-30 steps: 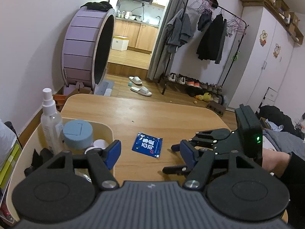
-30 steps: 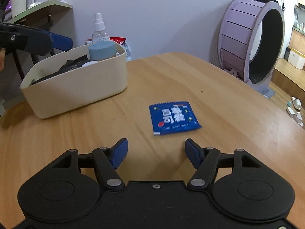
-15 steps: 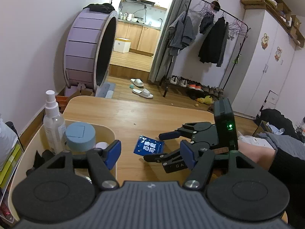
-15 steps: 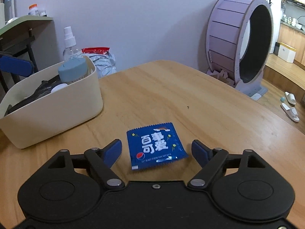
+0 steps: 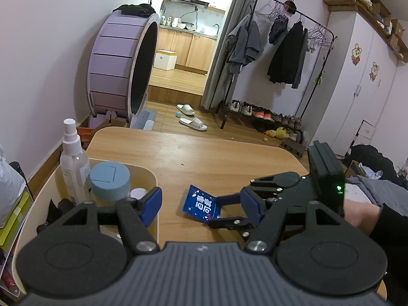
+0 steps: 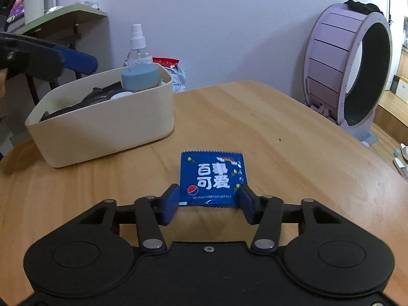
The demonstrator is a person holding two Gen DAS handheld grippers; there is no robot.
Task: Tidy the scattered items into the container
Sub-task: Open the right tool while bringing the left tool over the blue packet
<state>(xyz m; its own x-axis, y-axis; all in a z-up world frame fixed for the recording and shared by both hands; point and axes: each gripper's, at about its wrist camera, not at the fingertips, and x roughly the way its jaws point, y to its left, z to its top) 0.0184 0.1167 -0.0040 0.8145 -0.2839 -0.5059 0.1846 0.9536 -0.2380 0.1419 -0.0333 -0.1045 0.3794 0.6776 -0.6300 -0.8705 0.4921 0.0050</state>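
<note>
A blue snack packet (image 6: 213, 178) with white writing is pinched by its near edge between the pads of my right gripper (image 6: 207, 200) and stands tilted up off the wooden table (image 6: 293, 137); it also shows in the left wrist view (image 5: 200, 202). The cream container (image 6: 107, 127) sits left of it and holds a spray bottle (image 6: 137, 48), a blue-lidded jar (image 6: 139, 76) and dark items. My left gripper (image 5: 201, 204) is open and empty, hovering over the container's near right rim (image 5: 153, 178).
A purple cat wheel (image 6: 352, 76) stands beyond the table's far right edge. A shelf (image 6: 61, 15) and a silver bag (image 6: 176, 74) are behind the container. In the left wrist view a clothes rack (image 5: 285, 58) and slippers (image 5: 192, 123) are on the floor beyond the table.
My right gripper moved forward over the packet and closed on its near edge, tipping it up off the table. My left gripper stayed open over the container.
</note>
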